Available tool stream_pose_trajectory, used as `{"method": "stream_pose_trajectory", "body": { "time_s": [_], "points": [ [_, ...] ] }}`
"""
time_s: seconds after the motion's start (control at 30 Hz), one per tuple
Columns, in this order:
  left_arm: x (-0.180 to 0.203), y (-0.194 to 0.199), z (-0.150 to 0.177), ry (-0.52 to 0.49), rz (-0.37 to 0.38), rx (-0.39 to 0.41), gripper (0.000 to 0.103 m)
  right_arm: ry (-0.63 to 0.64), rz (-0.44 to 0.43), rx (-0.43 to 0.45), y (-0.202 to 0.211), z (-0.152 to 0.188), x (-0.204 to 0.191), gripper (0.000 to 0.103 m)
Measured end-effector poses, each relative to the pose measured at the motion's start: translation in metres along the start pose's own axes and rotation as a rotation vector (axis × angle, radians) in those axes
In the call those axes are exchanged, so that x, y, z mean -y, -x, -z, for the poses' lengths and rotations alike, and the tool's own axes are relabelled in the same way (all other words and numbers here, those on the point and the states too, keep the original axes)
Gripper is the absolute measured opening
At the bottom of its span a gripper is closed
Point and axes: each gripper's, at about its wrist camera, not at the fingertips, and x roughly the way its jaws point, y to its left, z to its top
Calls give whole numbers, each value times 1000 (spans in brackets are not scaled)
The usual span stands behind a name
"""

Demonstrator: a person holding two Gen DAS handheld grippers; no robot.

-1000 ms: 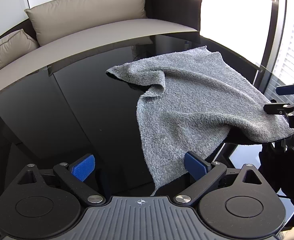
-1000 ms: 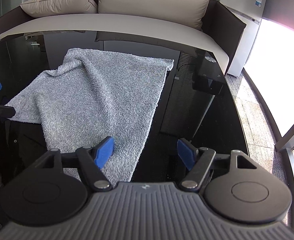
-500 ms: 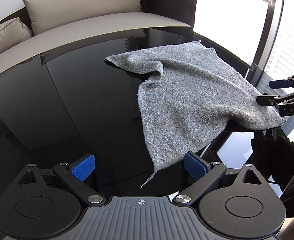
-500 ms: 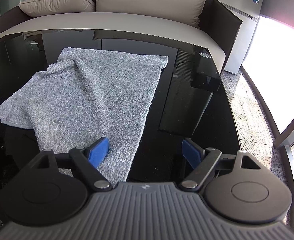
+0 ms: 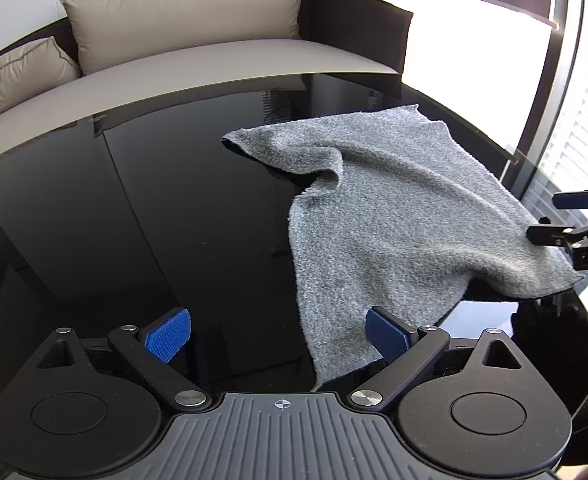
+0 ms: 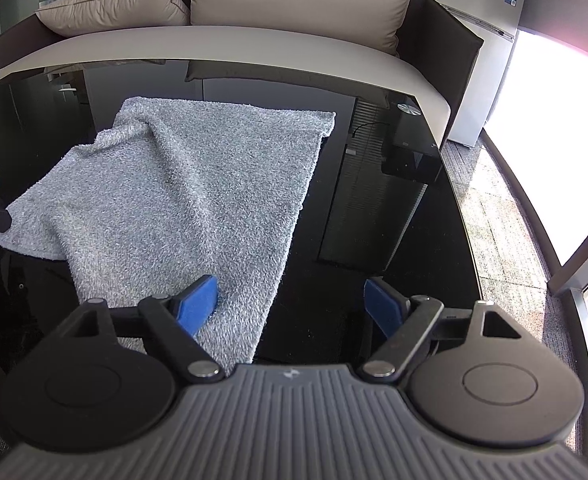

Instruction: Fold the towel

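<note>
A grey terry towel [image 5: 394, 216] lies spread and rumpled on the glossy black table [image 5: 133, 220], with a raised fold at its far left corner. My left gripper [image 5: 277, 334] is open. The towel's near corner lies just inside its right pad [image 5: 386, 336], and the pads do not press on it. In the right wrist view the towel [image 6: 193, 200] reaches under the left pad [image 6: 199, 304] of my right gripper [image 6: 294, 306], which is open over the towel's other near corner. Each gripper shows at the edge of the other's view, the right gripper [image 5: 566, 216] beside the towel's right edge.
A sofa [image 5: 213, 52] with beige cushions runs along the table's far side. A white fridge [image 6: 490, 60] and a small black box [image 6: 410, 164] stand at the right. Bright windows lie beyond the table's right edge. A dark gloved hand [image 5: 554, 340] shows under the right gripper.
The right gripper's jaws have spread a little wider. The towel lies as before, and both hands have hardly moved.
</note>
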Motion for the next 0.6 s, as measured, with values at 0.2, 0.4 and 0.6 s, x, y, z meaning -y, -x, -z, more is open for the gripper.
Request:
{"method": "stream_pose_trajectory", "body": {
  "time_s": [0.2,0.4,0.6],
  "points": [
    [-1,2,6,2,26,1,86,-1,0,-1,0,0,0,83],
    [3,10,10,-24,58,20,63,-2,1,-1,1,1,0,83],
    [10,16,12,-52,92,36,38,-2,2,1,1,1,0,83]
  ]
}}
